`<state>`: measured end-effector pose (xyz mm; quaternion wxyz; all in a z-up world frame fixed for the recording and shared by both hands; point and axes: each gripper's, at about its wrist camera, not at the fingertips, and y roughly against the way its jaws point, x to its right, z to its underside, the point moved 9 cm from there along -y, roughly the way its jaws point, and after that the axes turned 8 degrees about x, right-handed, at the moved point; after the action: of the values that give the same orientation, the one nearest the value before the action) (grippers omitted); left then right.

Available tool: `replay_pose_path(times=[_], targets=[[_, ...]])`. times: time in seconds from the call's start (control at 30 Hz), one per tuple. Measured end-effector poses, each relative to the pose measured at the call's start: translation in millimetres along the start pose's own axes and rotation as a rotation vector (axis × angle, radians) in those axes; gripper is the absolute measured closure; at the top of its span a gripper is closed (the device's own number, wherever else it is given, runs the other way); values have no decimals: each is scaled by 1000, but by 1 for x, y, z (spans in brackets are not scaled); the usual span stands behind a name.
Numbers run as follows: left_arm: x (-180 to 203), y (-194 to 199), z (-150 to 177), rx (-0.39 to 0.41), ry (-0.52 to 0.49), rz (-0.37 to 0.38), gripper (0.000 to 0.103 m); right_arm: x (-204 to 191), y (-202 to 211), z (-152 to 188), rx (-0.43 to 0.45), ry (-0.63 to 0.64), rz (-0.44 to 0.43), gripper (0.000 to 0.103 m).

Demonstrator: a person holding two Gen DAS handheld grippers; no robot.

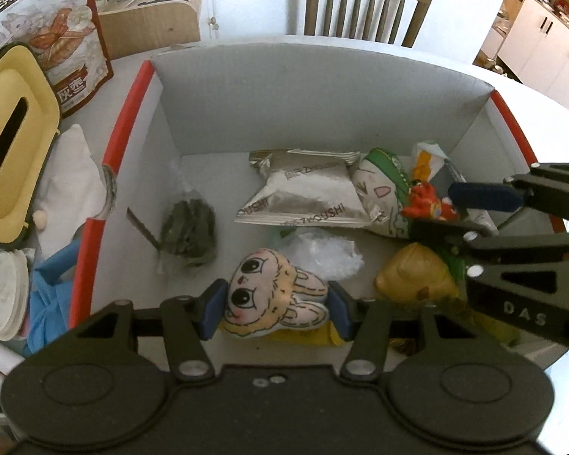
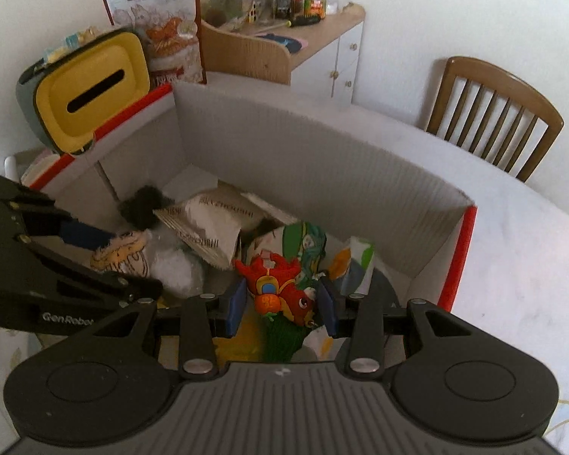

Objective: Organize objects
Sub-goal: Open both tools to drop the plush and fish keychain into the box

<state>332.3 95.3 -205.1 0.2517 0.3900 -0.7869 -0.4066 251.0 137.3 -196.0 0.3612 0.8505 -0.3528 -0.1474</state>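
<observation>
A white box with red rims [image 1: 125, 129] [image 2: 461, 258] holds several items. My left gripper [image 1: 277, 309] is shut on a cream rabbit plush [image 1: 273, 295], held over the box's near side; the plush also shows in the right wrist view [image 2: 121, 254]. My right gripper [image 2: 282, 303] is shut on a red dragon toy [image 2: 280, 288], low inside the box's right part; the toy shows in the left wrist view [image 1: 426, 203] between the right gripper's jaws. A silver snack bag [image 1: 303, 193], a green-and-white pouch [image 1: 379, 185] and a bag of dark leaves [image 1: 187, 227] lie on the box floor.
A yellow tissue box [image 1: 7, 148] [image 2: 91, 91] and a red snack bag [image 1: 68, 41] stand left of the box. White lids [image 1: 3, 295] and blue cloth [image 1: 45, 299] lie at the left. A wooden chair [image 1: 364, 3] [image 2: 493, 113] stands behind the white table [image 2: 512, 250].
</observation>
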Motion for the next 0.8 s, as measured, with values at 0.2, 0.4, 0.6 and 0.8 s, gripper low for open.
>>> replay_pose_path(times=[0.2,0.4,0.6,0.8], targets=[[-1,-1,1,-3,4,-3,40,1,-2,3,-9,-4,3,63],[-2,2,3,9,13,1,36,0,5,1,-5,-15,-21,52],[3,17,-1,52,16,5,26,0,26,-4,26,-44,-37,48],[6,40,-8,126,7,-9,19,-2,57,-11,77,-60,-49,44]])
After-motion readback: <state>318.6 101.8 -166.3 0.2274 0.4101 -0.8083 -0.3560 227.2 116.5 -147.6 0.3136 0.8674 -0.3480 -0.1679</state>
